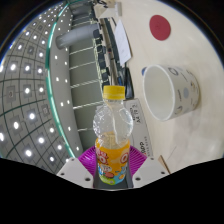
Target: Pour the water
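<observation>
Plastic bottle (112, 140) seemingly clenched in the tongs (111, 168), tilted toward a paper cup (170, 91).

Yellow-capped bottle (112, 140), seemingly orange-labelled

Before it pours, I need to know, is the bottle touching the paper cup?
Apart. The gripper view shows bare table between the bottle, held between the gripper's pink pads, and the paper cup beyond it.
</observation>
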`<state>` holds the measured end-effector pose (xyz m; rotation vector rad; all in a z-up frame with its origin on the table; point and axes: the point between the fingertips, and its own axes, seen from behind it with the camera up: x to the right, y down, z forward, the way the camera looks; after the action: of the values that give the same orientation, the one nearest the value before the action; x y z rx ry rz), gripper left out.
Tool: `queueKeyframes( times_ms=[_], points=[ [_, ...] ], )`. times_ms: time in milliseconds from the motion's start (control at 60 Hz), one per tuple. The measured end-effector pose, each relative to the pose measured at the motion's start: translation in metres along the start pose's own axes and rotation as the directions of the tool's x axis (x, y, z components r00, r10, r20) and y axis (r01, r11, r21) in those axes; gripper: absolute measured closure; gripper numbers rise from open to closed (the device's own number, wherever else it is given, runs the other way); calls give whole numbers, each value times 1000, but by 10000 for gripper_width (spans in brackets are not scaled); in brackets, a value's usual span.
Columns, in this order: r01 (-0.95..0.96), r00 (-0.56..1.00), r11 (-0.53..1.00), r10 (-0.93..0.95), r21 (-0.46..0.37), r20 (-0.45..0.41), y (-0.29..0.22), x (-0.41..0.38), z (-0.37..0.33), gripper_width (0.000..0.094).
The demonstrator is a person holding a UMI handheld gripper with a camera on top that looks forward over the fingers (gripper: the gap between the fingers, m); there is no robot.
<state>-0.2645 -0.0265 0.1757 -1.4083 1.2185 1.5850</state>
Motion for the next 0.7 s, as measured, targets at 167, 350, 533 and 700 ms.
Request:
queueKeyframes(
  times_ms=[167, 350, 533, 700],
  points=[
    [475, 878, 880, -476, -16, -55, -26, -50, -11, 545],
    [824, 562, 567, -820, -14, -109, -89, -106, -33, 544],
    [987, 90, 116, -971, -109, -221, -189, -100, -45, 545],
    [961, -170, -114, -961, -251, -216, -256, -40, -49, 545]
  ],
)
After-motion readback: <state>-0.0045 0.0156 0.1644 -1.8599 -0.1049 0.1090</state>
